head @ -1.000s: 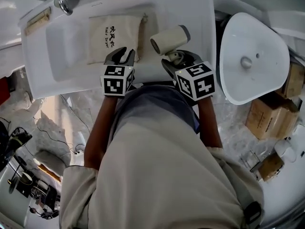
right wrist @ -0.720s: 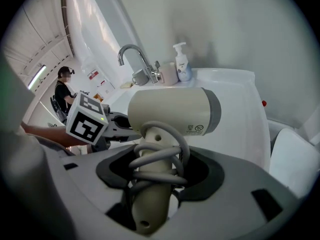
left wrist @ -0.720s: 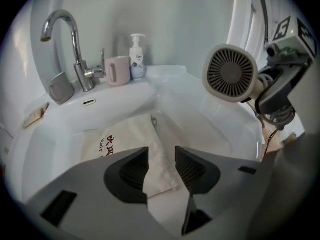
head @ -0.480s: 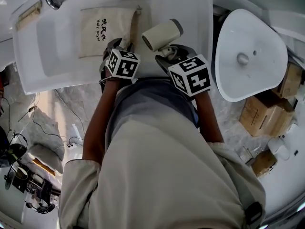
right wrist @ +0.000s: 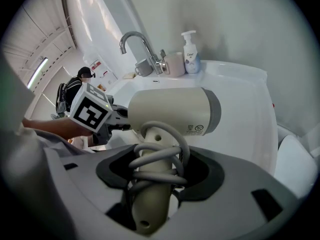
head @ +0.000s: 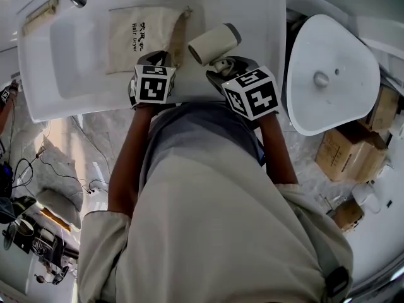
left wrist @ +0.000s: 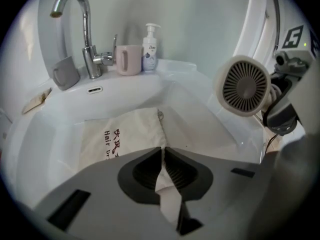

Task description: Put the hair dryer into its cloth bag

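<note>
The white washbasin point(head: 76, 68) carries the work, and only the first part of the task is judged done. The cloth bag point(head: 136, 40) is laid flat in the bowl, its lower edge toward the basin's near edge, and no bulge is seen in it. The hair dryer point(head: 213, 43) is held in the air above the right part of the basin, just beside the bag's drawstring side and wholly outside the bag.

The jaws of the left gripper point(left wrist: 164, 156) have just been closing and are now nearly together, with a fold of the bag's near edge pinched between them. The jaws of the right gripper point(right wrist: 155, 184) are kept wide, clamped on the dryer's handle with its cord wound round it.

The bag's mouth has yet to be opened and the dryer slid in.

Whether one layer of cloth or both are pinched cannot be told. The left jaws are mostly covered by the marker cube in the head view, and the mouth's state is not made out.
</note>
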